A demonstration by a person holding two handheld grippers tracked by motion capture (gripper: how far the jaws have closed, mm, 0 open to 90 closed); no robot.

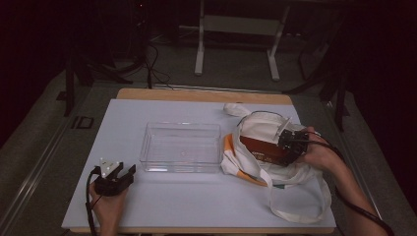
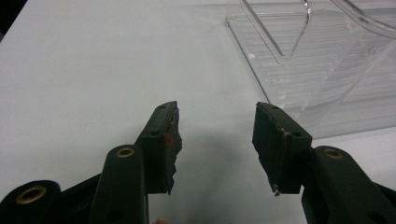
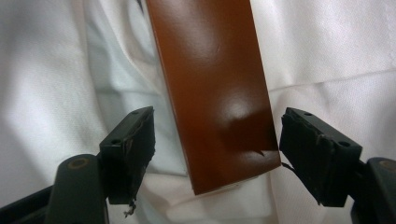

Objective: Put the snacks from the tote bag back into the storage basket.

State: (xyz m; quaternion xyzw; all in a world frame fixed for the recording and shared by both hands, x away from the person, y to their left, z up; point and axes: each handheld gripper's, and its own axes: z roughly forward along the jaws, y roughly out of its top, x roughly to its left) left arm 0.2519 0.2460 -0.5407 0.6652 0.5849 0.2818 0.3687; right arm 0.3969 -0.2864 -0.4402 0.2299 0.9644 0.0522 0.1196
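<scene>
- Box-grasping step, by my judgement: the right gripper (image 3: 215, 156) is spread wide, nothing clamped, with the near end of the brown box (image 3: 212, 88) lying between its jaws.
- Brown box sits in the mouth of the white tote bag (image 1: 268, 130), straight ahead of that gripper; its far end runs away from the jaws. White cloth lies under and on both sides of it.
- One jaw stands just beside the box's edge; the other is a little apart, with cloth showing in the gap.
- Left gripper (image 1: 114, 180) rests on the white table surface (image 1: 196, 201), released and holding nothing; the clear plastic bin (image 2: 327, 70) is ahead of it and off to one side.
- Next move likely calls for closing squarely on the box's two long edges without pinching cloth, then drawing it back out of the bag.
</scene>
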